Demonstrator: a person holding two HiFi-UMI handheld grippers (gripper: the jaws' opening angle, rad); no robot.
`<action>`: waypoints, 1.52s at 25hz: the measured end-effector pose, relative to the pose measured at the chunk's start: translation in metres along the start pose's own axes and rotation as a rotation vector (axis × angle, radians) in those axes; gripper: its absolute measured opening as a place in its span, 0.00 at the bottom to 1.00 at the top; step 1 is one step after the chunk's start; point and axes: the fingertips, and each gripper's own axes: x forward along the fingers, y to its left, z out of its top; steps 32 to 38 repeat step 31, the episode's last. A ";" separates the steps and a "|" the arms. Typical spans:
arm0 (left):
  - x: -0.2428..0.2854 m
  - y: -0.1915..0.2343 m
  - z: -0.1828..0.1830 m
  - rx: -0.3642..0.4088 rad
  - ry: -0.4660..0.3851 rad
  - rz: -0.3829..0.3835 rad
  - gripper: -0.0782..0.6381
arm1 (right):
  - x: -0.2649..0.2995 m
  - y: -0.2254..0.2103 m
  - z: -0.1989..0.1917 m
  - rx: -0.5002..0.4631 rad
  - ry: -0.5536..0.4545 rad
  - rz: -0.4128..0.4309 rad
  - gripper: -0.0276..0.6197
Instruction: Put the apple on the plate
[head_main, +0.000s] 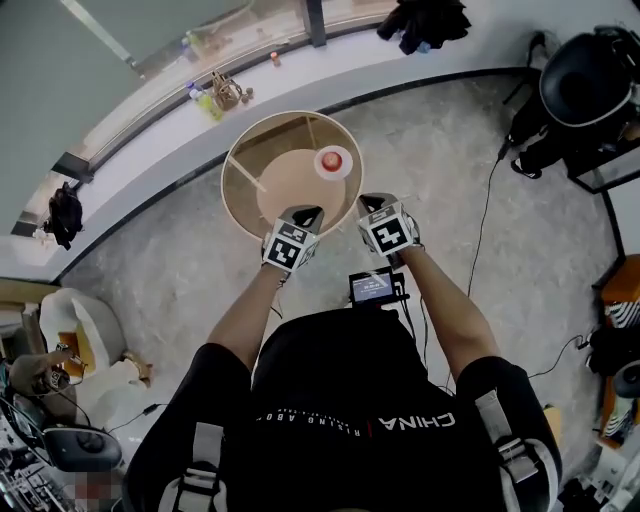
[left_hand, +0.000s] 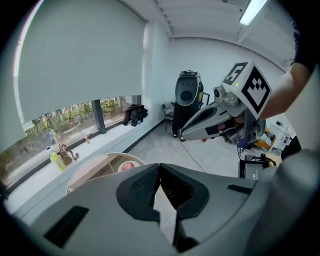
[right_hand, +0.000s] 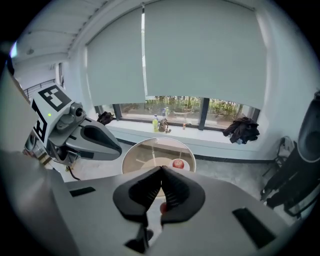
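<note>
A red apple (head_main: 333, 158) rests on a small white plate (head_main: 345, 170) at the far right of a round glass-topped table (head_main: 240, 205). Both grippers hang over the table's near edge, side by side and apart from the apple. My left gripper (head_main: 306, 214) has its pads together with nothing between them; its own view shows the apple (left_hand: 128, 166) low ahead on the left and the right gripper (left_hand: 183, 133) beside it. My right gripper (head_main: 373, 203) is shut and empty too. Over its closed jaws I see the apple (right_hand: 178, 163) on the plate (right_hand: 171, 167), with the left gripper (right_hand: 119, 149) on the left.
A long white windowsill (head_main: 150, 130) runs behind the table with bottles (head_main: 205, 100) and a dark jacket (head_main: 425, 22) on it. A black rounded machine (head_main: 580, 85) stands at the right, with cables (head_main: 485, 220) across the grey floor. A small screen (head_main: 374, 287) hangs at the person's waist.
</note>
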 end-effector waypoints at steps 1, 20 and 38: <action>-0.006 -0.005 -0.004 -0.004 -0.006 -0.006 0.13 | -0.005 0.006 -0.004 -0.008 -0.002 -0.015 0.09; -0.172 0.016 -0.093 -0.125 -0.066 -0.001 0.13 | -0.049 0.185 0.004 -0.092 0.012 -0.166 0.09; -0.186 -0.031 -0.067 -0.189 -0.097 -0.031 0.13 | -0.094 0.208 0.001 -0.133 0.035 -0.054 0.09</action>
